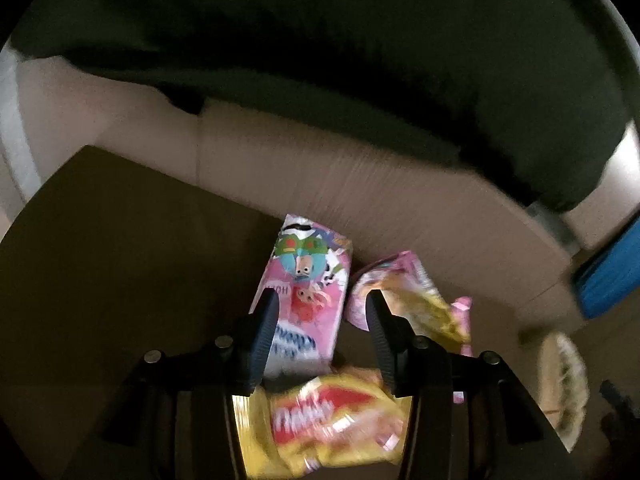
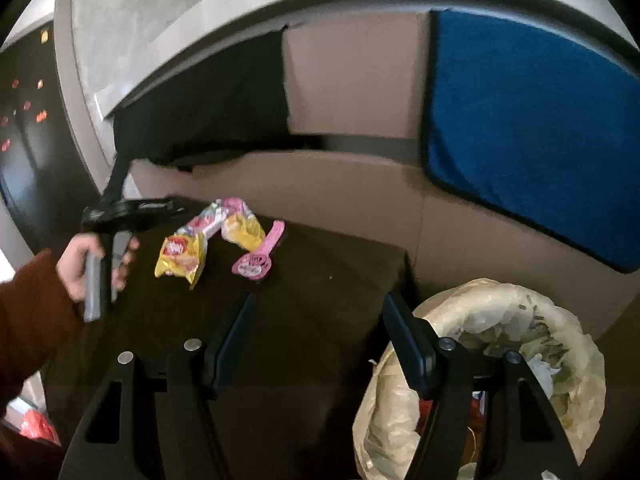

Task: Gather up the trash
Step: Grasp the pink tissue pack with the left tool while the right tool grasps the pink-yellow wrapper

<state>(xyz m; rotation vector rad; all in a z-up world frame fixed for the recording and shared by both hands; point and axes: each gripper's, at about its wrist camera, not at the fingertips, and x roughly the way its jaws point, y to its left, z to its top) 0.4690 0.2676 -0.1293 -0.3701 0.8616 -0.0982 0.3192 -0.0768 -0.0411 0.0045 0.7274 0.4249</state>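
The left gripper (image 1: 322, 308), jaws apart and empty, hovers over wrappers (image 1: 320, 420) near the table's (image 2: 320, 300) far edge; the right gripper (image 2: 318, 312) waits unclenched by the bin (image 2: 500, 320).

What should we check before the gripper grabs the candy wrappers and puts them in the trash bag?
1. Left gripper open: ok, its fingers stand apart with nothing pinched.
2. Left gripper lined up with trash: ok, the yellow wrapper and pink wrapper lie on the dark table just ahead of it.
3. Right gripper free: ok, open and holding nothing.
4. Trash bag open and close by: ok, its mouth gapes beside the table's right edge.
5. All trash counted: cannot tell; a pink lollipop-shaped wrapper and a crumpled pink-and-yellow wrapper also lie there, and blur may hide more.
6. Room left in the bag: cannot tell.
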